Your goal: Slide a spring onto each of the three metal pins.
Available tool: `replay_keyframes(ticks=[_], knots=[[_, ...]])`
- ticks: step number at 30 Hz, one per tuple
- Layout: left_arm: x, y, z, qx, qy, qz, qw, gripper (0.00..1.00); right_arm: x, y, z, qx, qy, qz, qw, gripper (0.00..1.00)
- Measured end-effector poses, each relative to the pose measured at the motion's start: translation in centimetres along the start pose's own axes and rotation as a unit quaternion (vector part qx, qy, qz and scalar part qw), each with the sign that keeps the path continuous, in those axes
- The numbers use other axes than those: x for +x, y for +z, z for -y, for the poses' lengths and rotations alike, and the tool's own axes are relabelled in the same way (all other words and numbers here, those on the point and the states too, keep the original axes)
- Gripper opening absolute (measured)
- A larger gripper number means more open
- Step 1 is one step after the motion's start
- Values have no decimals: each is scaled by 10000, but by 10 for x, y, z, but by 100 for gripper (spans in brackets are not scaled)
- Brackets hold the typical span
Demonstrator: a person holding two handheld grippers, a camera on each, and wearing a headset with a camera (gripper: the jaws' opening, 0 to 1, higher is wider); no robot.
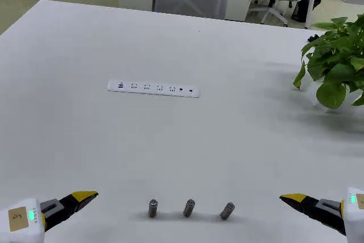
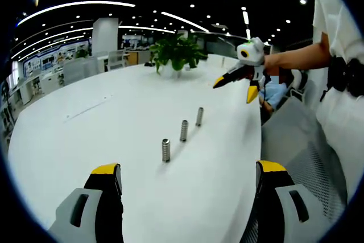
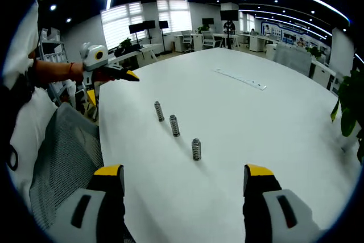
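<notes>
While office-lit, wide white table [image 1: 85, 140]

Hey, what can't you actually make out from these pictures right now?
Springs, head view: too small to tell whether pins sit inside them.
Plant, head view: right side cut off by the picture's edge.
Power strip, head view: markings too small to read.

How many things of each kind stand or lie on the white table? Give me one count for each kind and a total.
Pins with a spring on each: 3
Power strip: 1
Potted plant: 1
Total: 5
</notes>
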State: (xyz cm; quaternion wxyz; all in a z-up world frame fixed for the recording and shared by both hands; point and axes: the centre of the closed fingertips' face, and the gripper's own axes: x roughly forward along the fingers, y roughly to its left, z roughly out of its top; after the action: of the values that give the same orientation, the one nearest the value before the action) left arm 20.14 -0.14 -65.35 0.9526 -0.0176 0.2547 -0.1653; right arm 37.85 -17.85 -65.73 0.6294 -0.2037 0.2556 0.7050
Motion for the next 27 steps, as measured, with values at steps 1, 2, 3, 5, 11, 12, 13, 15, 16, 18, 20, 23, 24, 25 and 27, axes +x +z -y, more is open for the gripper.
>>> replay_keyframes(ticks=[1,2,3,5,11,12,13,15,16,18,20,23,24,25,27], knots=[[0,0,0,-5,-2,-2,10000,100,-1,1,-1,3,-12,31,10000,88],[0,-1,1,-9,-6,-5,10000,100,-1,0,-1,6,-27,46,10000,88],[1,-2,1,-12,-10,-13,10000,100,-1,0,-2,21,-55,61,10000,89],[1,-4,2,-16,-8,-32,10000,100,-2,2,-2,68,-92,136,9998,89],[2,-5,7,-25,-3,-92,10000,100,-4,4,-3,122,-181,244,9995,89],[1,-4,7,-17,-2,-99,9999,100,-4,4,-4,126,-189,256,9994,89],[1,-4,8,-19,-2,-105,9999,100,-4,5,-5,128,-201,267,9994,89],[0,-2,10,-20,2,-105,9999,100,-5,5,-5,148,-220,297,9992,89],[0,-1,10,-16,2,-103,9999,100,-5,5,-5,151,-227,307,9992,89],[0,1,10,-15,-1,-74,10000,100,-6,6,-4,150,-258,342,9990,89],[0,2,11,-5,-14,-90,10000,100,-7,8,-5,165,-284,371,9988,89],[1,3,12,32,-35,-97,9999,100,-8,10,-5,159,-310,396,9986,89],[1,4,12,36,-38,-91,9999,100,-9,10,-6,163,-316,406,9985,89],[1,5,12,35,-40,-76,10000,100,-10,11,-6,165,-324,416,9985,89],[1,5,12,40,-45,-64,10000,100,-10,11,-5,163,-337,421,9984,89]])
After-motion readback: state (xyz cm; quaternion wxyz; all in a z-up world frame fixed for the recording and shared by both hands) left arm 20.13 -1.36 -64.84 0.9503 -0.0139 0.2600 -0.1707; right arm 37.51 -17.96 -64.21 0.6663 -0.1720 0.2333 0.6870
